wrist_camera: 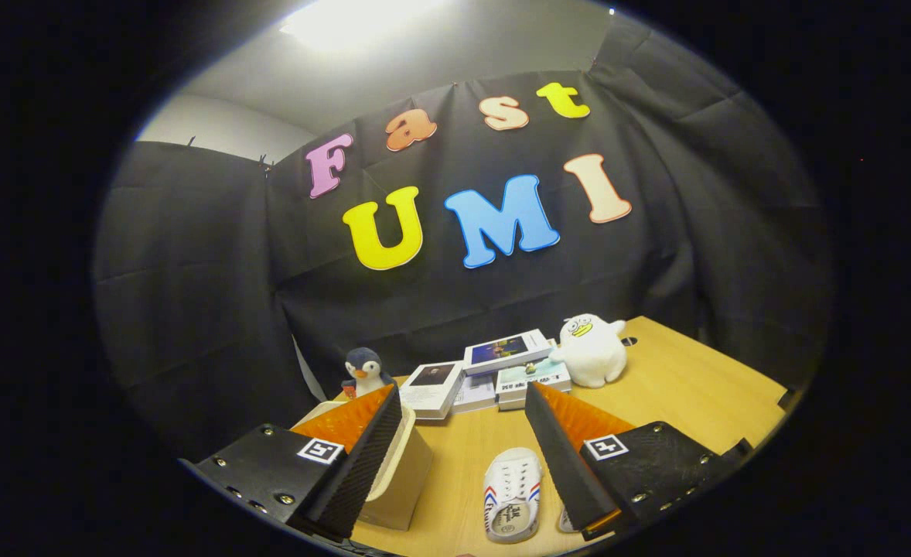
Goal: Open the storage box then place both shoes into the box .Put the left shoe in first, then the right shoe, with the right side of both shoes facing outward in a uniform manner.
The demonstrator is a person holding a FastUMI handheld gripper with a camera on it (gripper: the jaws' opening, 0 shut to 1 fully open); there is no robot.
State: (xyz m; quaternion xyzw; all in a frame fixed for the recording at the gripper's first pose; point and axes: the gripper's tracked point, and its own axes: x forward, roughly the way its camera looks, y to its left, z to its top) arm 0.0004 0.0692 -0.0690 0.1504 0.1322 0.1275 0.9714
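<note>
My gripper (463, 402) hovers open above the wooden table (680, 394), with nothing between its fingers. A white sneaker (511, 495) with red and blue side stripes lies on the table below and between the fingers, close to the right finger (564, 456). A sliver of a second white shoe (564, 521) peeks out behind that finger. A cream storage box (403, 472) stands under the left finger (363, 456), which covers most of it. I cannot tell whether its lid is up.
Beyond the fingers, several books (494, 371) are stacked at the back of the table. A penguin plush (364, 370) stands to their left and a white duck plush (593, 350) to their right. Bare tabletop stretches to the right.
</note>
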